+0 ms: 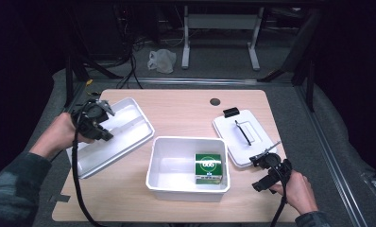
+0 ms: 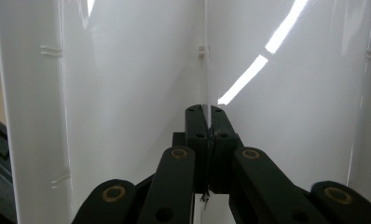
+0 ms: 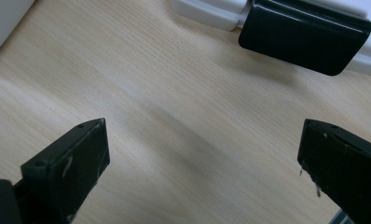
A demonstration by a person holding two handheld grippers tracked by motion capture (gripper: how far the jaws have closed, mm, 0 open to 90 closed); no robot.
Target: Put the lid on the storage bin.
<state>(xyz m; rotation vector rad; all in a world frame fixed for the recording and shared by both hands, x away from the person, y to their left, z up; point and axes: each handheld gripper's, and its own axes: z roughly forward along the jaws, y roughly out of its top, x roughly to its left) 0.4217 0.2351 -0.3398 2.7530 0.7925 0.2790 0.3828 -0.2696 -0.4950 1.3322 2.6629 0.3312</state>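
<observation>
A pale wooden table (image 1: 176, 106) stands on grey carpet in a dim room, with desk legs and cables behind it. On its left part, the left gripper (image 1: 102, 124) holds a white divided tray (image 1: 129, 127); its jaws are clamped on the thin centre partition (image 2: 205, 70) of that tray, as the left gripper view shows, with the two black pads pressed together on the white wall. The tray looks tilted in the high view, its far corner higher, and hangs over the table's left edge.

In the middle sits a white open bin (image 1: 188, 168) with a green box (image 1: 209, 168) lying in its right half. To the right of the bin lies a white lid (image 1: 243, 135) with a dark handle and a black latch (image 3: 305, 35) at its end.

The right gripper (image 1: 266, 172) hovers near the table's front right corner, just beside the lid, its jaws spread wide with nothing between them but bare wood.
</observation>
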